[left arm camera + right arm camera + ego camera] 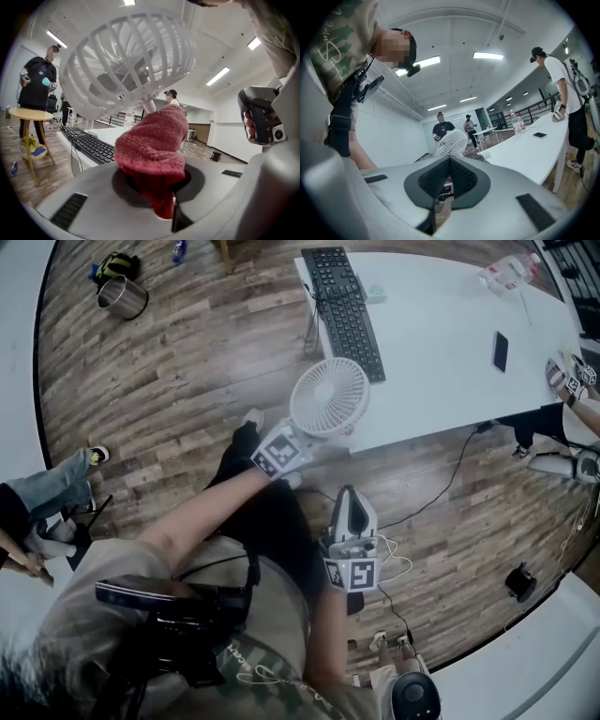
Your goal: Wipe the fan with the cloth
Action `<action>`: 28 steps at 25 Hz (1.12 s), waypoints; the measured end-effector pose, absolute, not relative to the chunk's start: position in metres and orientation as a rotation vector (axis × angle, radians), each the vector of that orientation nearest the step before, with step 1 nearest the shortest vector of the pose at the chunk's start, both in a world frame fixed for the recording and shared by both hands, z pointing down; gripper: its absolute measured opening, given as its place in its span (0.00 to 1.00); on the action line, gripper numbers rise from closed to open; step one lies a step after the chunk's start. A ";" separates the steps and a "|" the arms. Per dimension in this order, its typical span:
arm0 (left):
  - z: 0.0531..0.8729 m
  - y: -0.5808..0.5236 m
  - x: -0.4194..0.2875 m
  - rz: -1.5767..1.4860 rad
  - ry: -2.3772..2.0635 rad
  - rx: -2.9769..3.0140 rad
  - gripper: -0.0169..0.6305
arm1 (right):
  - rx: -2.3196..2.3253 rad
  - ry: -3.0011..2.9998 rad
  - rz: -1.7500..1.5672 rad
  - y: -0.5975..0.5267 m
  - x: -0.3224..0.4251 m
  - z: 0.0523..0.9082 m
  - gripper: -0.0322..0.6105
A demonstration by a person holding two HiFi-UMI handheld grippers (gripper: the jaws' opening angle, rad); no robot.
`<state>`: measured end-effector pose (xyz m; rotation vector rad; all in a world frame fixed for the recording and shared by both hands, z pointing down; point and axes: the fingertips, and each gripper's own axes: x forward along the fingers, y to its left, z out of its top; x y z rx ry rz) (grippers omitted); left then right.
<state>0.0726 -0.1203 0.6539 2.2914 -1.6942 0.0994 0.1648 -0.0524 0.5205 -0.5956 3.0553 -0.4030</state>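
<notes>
Holding a red terry cloth [152, 145], nubbly and bunched into a soft dome, the left gripper [302, 435] has its jaws clenched on the fabric's darker lower folds, seen close up in the left gripper view [157, 185]. The cloth's top reaches the stem just beneath the fan [126, 61]; whether it presses there cannot be told. Fan: white plastic, a round cage of thin radial ribs over pale blades, tilted face-up; in the head view it [329, 397] stands at the near left corner of the table [450, 343], just beside the near end of the keyboard [345, 310]. Table: white, smooth, matte, rectangular top. Keyboard: black, long, lying along the table's left edge. Phone [501, 351]: dark, flat slab, well apart to the right. Bottle [511, 273]: clear plastic, lying at the far right. Right gripper [351, 495]: grey moulded shell with a square-marker cube, held low and near the person, off the table; its textured dark jaws [449, 177] are pressed together with nothing between them, and the fan [451, 142] shows small beyond them. Floor [187, 381]: wood-grain planks in mixed browns. Pot [122, 296]: shiny metal, cylindrical, on the floor at the far left.
</notes>
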 end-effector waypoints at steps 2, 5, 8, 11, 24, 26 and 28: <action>0.655 -0.120 0.074 0.090 -1.690 2.295 0.11 | -0.602 3.051 -0.398 -0.052 0.165 0.521 0.05; 0.657 -0.120 0.074 0.108 -1.688 2.315 0.11 | -0.610 3.047 -0.391 -0.053 0.165 0.520 0.05; 0.661 -0.117 0.079 0.140 -1.666 2.337 0.11 | -0.616 3.052 -0.387 -0.052 0.168 0.520 0.05; 0.668 -0.113 0.082 0.161 -1.640 2.342 0.11 | -0.623 3.055 -0.389 -0.052 0.170 0.522 0.05; 0.691 -0.111 0.080 0.206 -1.585 2.329 0.11 | -0.593 3.075 -0.426 -0.058 0.159 0.533 0.05; 0.692 -0.111 0.082 0.225 -1.579 2.344 0.11 | -0.532 3.095 -0.391 -0.053 0.152 0.531 0.05; 0.693 -0.111 0.084 0.242 -1.579 2.350 0.11 | -0.481 3.117 -0.347 -0.048 0.147 0.530 0.05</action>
